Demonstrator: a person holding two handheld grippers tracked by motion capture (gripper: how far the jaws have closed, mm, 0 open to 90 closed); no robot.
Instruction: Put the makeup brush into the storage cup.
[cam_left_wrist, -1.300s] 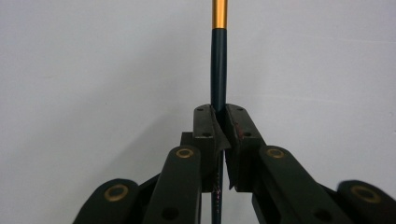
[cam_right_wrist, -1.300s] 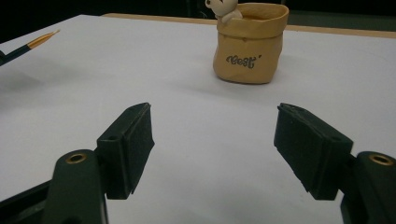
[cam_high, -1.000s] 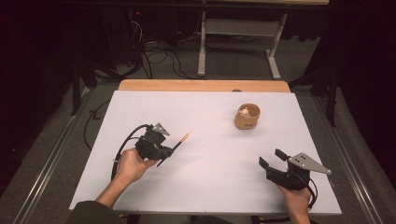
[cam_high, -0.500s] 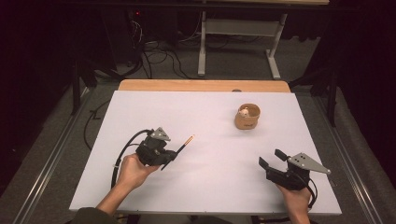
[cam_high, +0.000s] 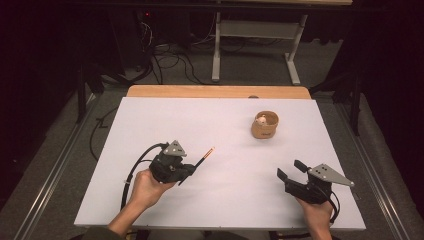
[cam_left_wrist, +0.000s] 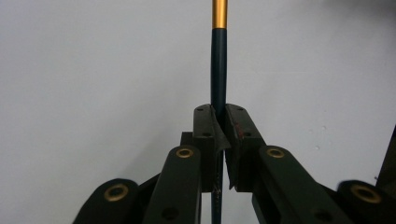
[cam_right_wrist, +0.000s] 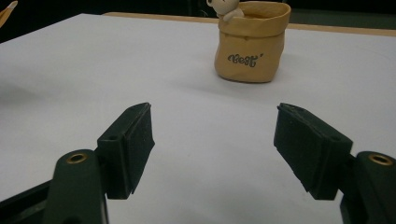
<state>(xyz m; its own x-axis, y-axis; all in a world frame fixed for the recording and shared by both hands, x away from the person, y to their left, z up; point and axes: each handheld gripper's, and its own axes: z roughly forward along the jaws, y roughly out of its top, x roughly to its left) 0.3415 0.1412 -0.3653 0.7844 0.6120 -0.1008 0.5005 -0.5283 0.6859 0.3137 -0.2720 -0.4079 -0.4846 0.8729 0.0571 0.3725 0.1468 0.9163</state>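
My left gripper (cam_high: 187, 172) sits at the table's left front, shut on a thin dark pen with a gold band (cam_high: 204, 157) that sticks out toward the upper right. In the left gripper view the jaws pinch the dark pen shaft (cam_left_wrist: 218, 60), and its gold band (cam_left_wrist: 219, 13) runs off the top edge. At the right front my right gripper (cam_high: 291, 170) stands open with nothing between its jaws; in its own view the right gripper (cam_right_wrist: 219, 149) faces a tan pouch-shaped holder (cam_right_wrist: 251, 42) marked "Best". That holder (cam_high: 264, 125) stands at the table's right middle with a small white figure on its rim.
The white table top (cam_high: 220, 125) has a wooden strip (cam_high: 215, 91) along its far edge. Cables and a grey desk frame (cam_high: 255, 45) lie on the dark floor beyond. A black cable (cam_high: 135, 167) loops beside my left hand.
My left gripper has moved slightly right and toward the front with the pen in it. The right gripper has stayed in place.
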